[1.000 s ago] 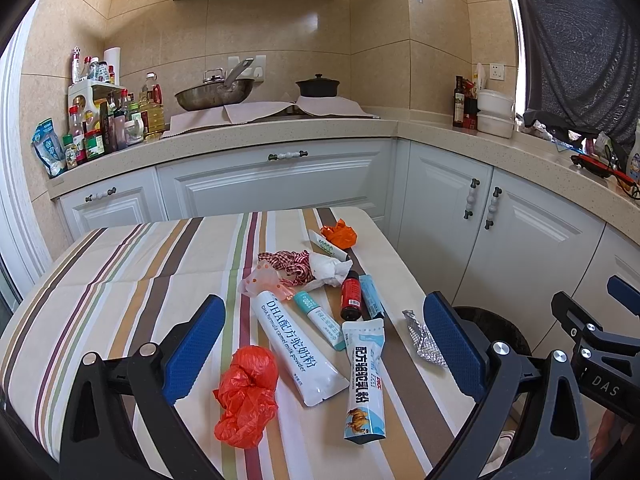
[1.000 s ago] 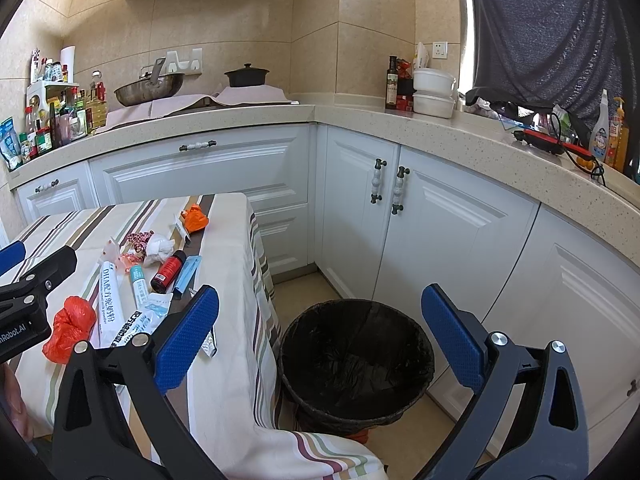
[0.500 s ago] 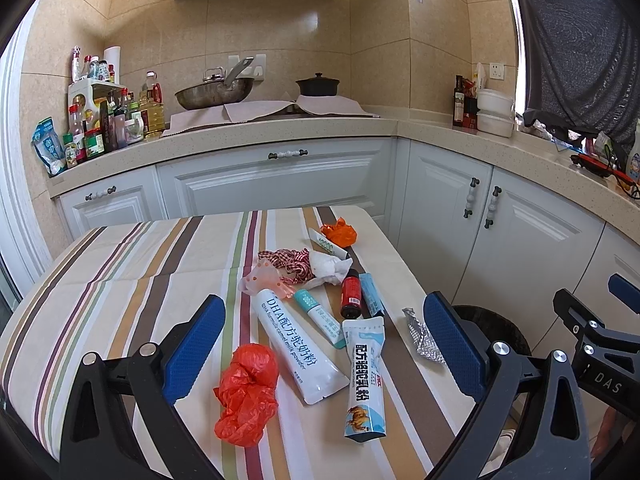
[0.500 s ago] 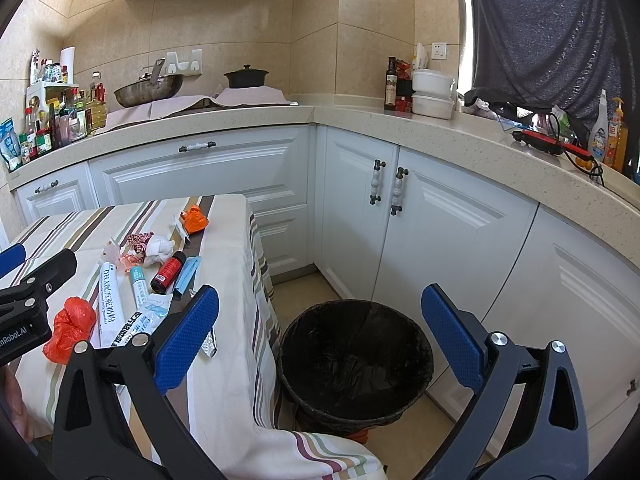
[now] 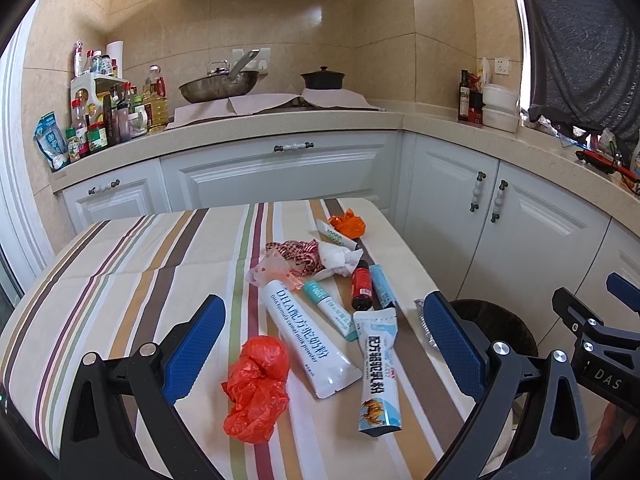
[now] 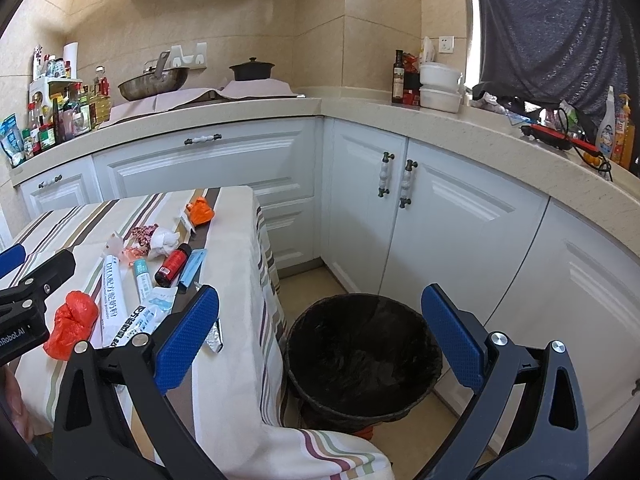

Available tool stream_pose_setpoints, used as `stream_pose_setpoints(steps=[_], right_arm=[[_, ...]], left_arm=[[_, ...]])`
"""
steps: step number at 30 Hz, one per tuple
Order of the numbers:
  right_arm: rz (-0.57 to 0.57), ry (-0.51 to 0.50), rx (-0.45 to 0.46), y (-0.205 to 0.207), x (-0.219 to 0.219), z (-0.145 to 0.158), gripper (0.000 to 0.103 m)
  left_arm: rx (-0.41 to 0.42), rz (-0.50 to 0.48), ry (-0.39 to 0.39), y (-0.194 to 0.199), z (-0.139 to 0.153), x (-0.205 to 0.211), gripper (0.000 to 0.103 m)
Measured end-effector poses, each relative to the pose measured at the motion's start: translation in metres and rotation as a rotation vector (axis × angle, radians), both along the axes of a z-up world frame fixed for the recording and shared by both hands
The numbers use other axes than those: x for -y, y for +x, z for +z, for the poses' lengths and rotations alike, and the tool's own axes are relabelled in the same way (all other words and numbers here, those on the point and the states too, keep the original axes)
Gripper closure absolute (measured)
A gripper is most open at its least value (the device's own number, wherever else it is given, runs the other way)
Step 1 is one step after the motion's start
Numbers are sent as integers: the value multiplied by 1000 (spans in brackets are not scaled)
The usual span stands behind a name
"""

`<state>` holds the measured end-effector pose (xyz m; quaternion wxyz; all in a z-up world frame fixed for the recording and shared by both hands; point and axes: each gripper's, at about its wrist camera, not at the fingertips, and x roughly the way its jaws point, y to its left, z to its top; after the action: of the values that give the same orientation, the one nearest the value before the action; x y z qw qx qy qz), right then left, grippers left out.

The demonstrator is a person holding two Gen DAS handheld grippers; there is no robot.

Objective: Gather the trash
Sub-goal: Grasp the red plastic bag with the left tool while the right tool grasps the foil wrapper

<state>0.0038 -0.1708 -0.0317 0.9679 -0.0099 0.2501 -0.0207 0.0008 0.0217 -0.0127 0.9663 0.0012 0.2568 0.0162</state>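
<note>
While both tools hover above the work, neither carries anything: the left gripper [image 5: 324, 344] stands with its blue pads wide apart over the striped tablecloth [image 5: 120, 280], and the right gripper [image 6: 320, 336] is equally spread above the black bin [image 6: 362, 354] on the floor just beside the table's right edge.

Nearest the left gripper lies a crumpled red plastic bag [image 5: 256, 388]; being light and springy, it would likely slip from a shallow pinch or drag neighbours along. Just right of it, a long white milk-powder sachet [image 5: 312, 340] and a blue-and-white sachet [image 5: 378, 372] lie flat on the cloth, so closing pads may bunch the fabric rather than lift them. A crumpled foil scrap [image 6: 214, 338] sits at the very edge of the table above the bin side; a nudge could send it to the floor rather than into the bin.

Farther on, a teal-capped slim sachet [image 5: 328, 308], a small red bottle [image 5: 361, 285] and a pale blue packet [image 5: 382, 286] lie close together, some touching; the bottle looks able to roll toward the edge if bumped. Beyond these, a clear pinkish wrapper [image 5: 272, 270], a red checked rag [image 5: 296, 254] and a white crumpled tissue [image 5: 338, 258] overlap in one heap, so a single grasp may take more than one. Farthest, a white tube [image 5: 336, 235] rests beside an orange bag [image 5: 347, 224].

White cabinets [image 6: 400, 208] stand close behind the bin, narrowing the right tool's swing.
</note>
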Motion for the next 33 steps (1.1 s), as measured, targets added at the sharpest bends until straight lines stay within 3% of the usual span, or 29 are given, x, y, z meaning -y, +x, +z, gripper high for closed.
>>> stream_pose_setpoints(steps=[19, 20, 23, 27, 33], right_arm=[[109, 11, -65, 31, -34, -32, 5], [117, 17, -70, 33, -35, -34, 6], [147, 33, -98, 38, -38, -39, 25], [178, 33, -117, 44, -46, -45, 36], [215, 33, -150, 51, -57, -53, 40]], left_arm=[[-103, 60, -4, 10, -34, -34, 6], [-108, 62, -4, 11, -36, -36, 6], [-121, 64, -5, 13, -41, -39, 6], [-131, 57, -2, 14, -46, -42, 7], [-127, 49, 1, 11, -50, -45, 10]])
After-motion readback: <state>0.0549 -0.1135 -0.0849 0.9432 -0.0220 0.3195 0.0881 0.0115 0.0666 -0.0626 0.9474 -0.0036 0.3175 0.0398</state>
